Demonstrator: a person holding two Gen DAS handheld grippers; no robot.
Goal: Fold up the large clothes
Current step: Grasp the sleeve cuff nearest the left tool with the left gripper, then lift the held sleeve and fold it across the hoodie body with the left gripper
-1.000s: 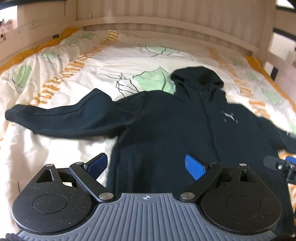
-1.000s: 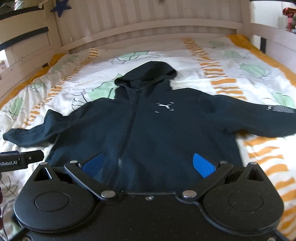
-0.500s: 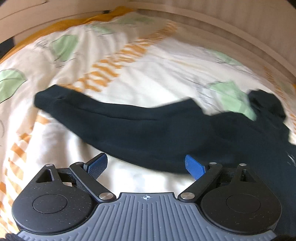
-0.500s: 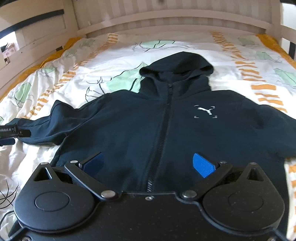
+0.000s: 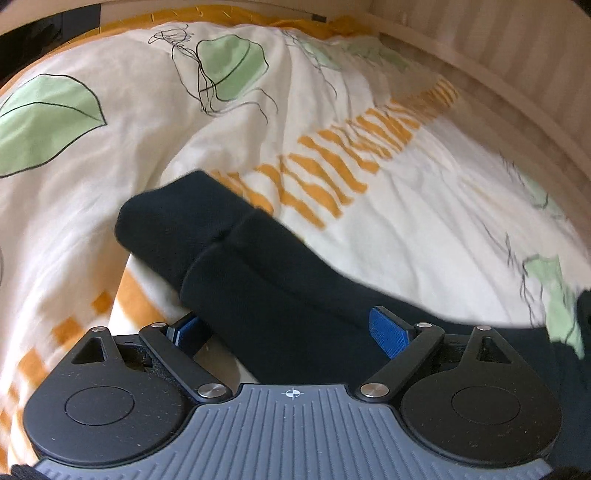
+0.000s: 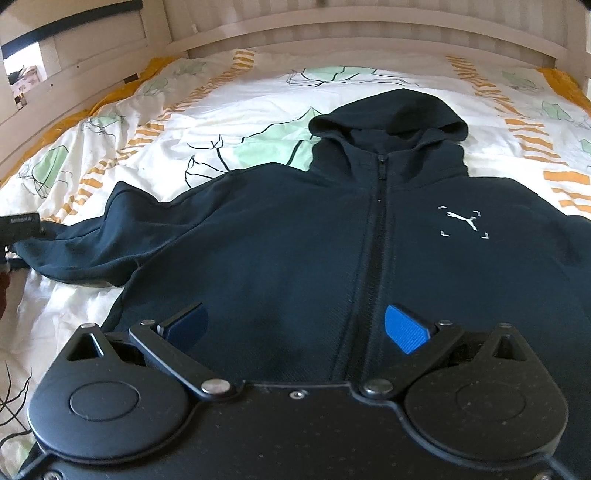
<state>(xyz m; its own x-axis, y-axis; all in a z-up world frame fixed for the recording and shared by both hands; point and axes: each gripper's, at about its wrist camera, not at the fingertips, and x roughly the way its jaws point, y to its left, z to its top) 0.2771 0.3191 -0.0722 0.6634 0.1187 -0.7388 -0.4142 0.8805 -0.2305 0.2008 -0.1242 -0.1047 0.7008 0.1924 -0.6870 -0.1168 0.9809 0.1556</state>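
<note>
At far left, my left gripper (image 5: 284,328) straddles the hoodie's (image 6: 332,236) sleeve (image 5: 266,266) near its cuff, jaws wide, gripping nothing. Rightward, my right gripper (image 6: 295,326) hangs open over the hem. Hoodie lies flat, unfolded; every fold remains.

A bed (image 6: 92,92) with pale wooden rails, covered by a white duvet (image 6: 236,110) printed with green leaves and orange stripes. Spread flat on the duvet, a dark zip hoodie (image 6: 295,251), hood toward the slatted headboard (image 6: 369,33).
</note>
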